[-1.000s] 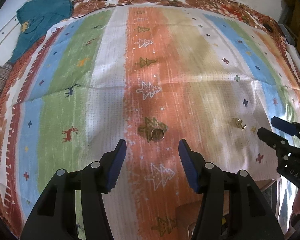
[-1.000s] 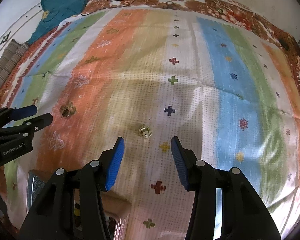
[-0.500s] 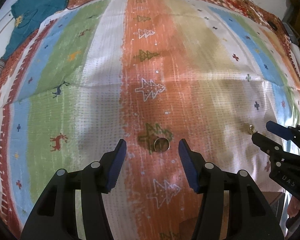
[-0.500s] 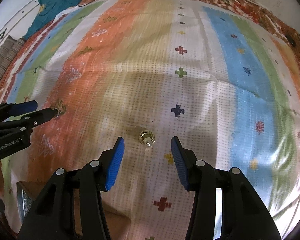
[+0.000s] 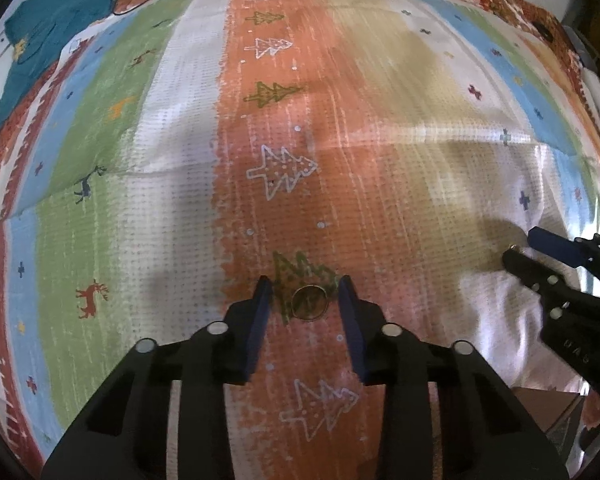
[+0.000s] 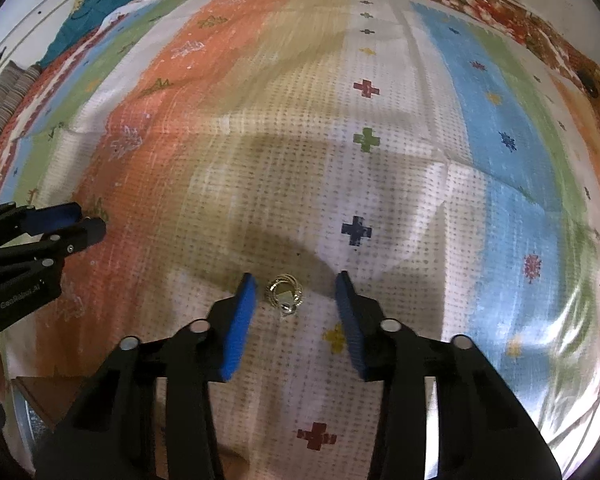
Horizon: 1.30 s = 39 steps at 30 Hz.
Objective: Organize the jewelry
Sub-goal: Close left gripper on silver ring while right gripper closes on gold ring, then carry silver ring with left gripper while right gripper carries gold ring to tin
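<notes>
A plain gold ring (image 5: 309, 302) lies on the orange stripe of the striped cloth, over a green tree motif. My left gripper (image 5: 304, 286) is open, its blue-padded fingers on either side of the ring, close above the cloth. A gold ring with a stone (image 6: 285, 295) lies on the cream stripe. My right gripper (image 6: 296, 284) is open with its fingers on either side of that ring. The right gripper also shows in the left wrist view (image 5: 522, 246) at the right edge; the left gripper shows in the right wrist view (image 6: 82, 220) at the left edge.
The colourful striped cloth (image 5: 148, 208) covers the whole surface. A teal garment (image 5: 48, 28) lies at the far left corner. A brown box with a metal edge (image 6: 40, 404) sits near the front, partly hidden behind the grippers.
Both grippers have moved forward and down, so each ring now lies between its gripper's open fingers instead of ahead of them.
</notes>
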{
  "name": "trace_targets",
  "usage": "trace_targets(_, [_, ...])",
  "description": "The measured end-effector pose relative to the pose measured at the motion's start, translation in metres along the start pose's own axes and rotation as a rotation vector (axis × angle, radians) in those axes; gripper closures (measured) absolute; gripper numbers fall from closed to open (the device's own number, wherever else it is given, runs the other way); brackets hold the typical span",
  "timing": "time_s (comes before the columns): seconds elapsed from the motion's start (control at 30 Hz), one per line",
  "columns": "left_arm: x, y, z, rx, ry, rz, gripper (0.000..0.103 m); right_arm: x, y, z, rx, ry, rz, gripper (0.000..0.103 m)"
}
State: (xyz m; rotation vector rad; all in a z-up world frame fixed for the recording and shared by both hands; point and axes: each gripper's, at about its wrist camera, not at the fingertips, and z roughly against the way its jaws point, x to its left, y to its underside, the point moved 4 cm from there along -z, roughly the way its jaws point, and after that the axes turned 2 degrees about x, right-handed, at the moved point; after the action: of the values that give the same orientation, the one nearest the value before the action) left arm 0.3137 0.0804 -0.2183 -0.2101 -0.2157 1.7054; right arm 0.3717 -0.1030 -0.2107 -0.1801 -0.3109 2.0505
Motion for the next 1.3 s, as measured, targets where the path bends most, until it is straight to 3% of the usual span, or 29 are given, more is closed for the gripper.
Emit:
trace_targets(0.1, [-0.002, 0.001, 0.000, 0.008, 0.002, -0.003, 0.085, 0.001, 0.001, 0.000, 0.012, -0.011, 0.003, 0.083])
trace_targets(0.2, [-0.004, 0.002, 0.001, 0.007, 0.005, -0.007, 0.085, 0.002, 0.001, 0.000, 0.011, -0.008, 0.011, 0.087])
trace_targets(0.63, [0.006, 0.013, 0.026, -0.033, 0.013, 0.018, 0.085, 0.014, 0.009, 0.030, -0.040, -0.012, 0.038, 0.087])
trace_targets(1.3, [-0.023, 0.030, 0.101, -0.146, 0.059, 0.004, 0.085, 0.016, 0.026, 0.090, -0.142, -0.007, 0.023, 0.087])
